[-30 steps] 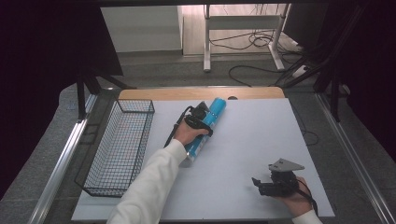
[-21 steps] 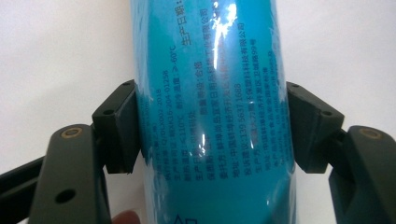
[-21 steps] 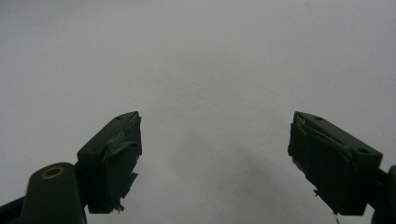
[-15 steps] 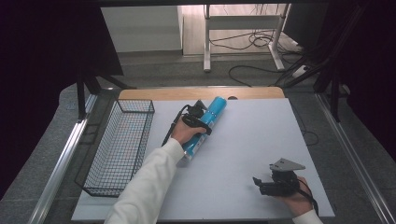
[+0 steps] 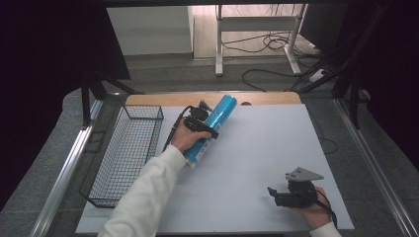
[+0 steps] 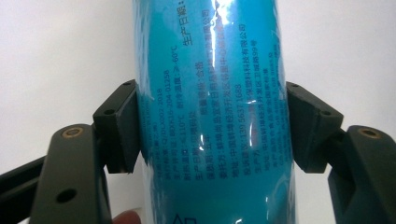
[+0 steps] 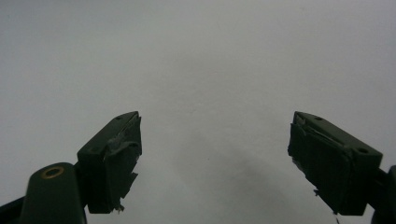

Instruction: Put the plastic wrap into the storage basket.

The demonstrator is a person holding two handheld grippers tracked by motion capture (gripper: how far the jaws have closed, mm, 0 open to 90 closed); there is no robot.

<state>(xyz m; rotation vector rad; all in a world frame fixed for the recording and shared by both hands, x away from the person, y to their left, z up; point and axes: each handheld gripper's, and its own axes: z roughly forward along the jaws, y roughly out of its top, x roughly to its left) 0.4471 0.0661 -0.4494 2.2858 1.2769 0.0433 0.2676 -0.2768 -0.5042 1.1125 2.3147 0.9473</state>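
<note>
Little has moved since the earlier frame. Left gripper (image 6: 208, 126) pads clamp the blue canister (image 6: 210, 102) mid-body; it lies, apparently, on the white table (image 5: 276, 143) beside the wire basket (image 5: 123, 153). Right gripper (image 7: 215, 163) rests agape, empty. Advise lifting level, grip centred.

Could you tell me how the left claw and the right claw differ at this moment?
The left claw is closed on the blue cylinder, its jaws pressing both sides; the right claw is open and holds nothing. The left claw sits toward the table's far left part, near the wire basket; the right claw rests at the near right corner. Both are black, two-jawed and hand-held.
</note>
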